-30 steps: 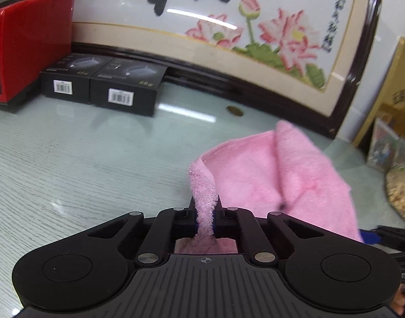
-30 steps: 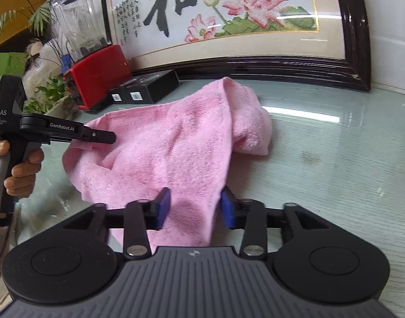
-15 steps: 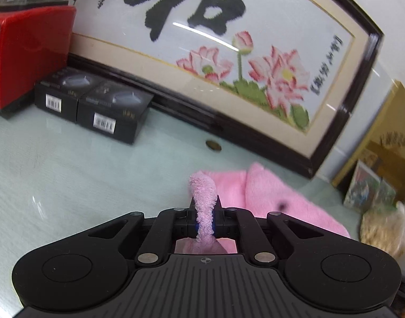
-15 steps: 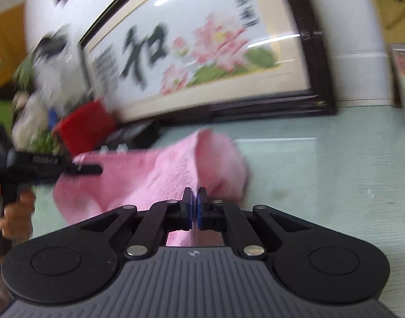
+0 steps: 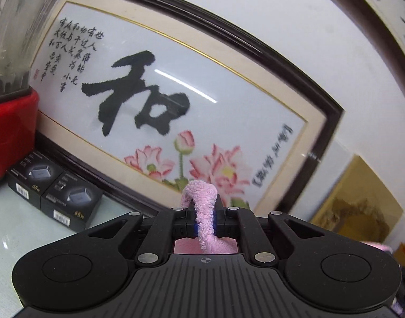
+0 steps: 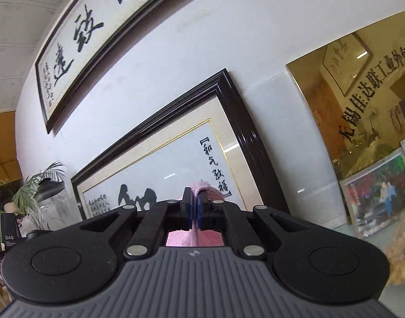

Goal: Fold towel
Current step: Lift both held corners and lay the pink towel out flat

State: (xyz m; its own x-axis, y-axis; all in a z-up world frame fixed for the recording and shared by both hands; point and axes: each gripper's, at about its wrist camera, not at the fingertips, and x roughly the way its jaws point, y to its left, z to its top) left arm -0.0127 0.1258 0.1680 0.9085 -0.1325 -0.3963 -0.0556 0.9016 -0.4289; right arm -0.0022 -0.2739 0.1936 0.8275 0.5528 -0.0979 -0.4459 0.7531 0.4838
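The pink towel [image 5: 202, 206] is pinched by an edge in my left gripper [image 5: 205, 221], which is shut on it; a curl of terry sticks up between the jaws. My right gripper [image 6: 194, 209] is shut on another part of the pink towel [image 6: 204, 187]; a small tuft shows above the blue pads. Both grippers are raised and tilted up toward the wall. The rest of the towel hangs below them, hidden by the gripper bodies.
A framed lotus embroidery [image 5: 175, 122] leans against the wall behind the glass table [image 5: 6, 217]. Two black boxes [image 5: 56, 190] and a red blender [image 5: 8, 122] stand at the left. The left hand-held gripper body [image 6: 8, 235] shows at the right view's left edge. A gold plaque [image 6: 361, 84] is at the right.
Both grippers have lifted and tilted upward with the towel. The right gripper went from open around the towel to shut on it. The table and spread towel have dropped out of view.
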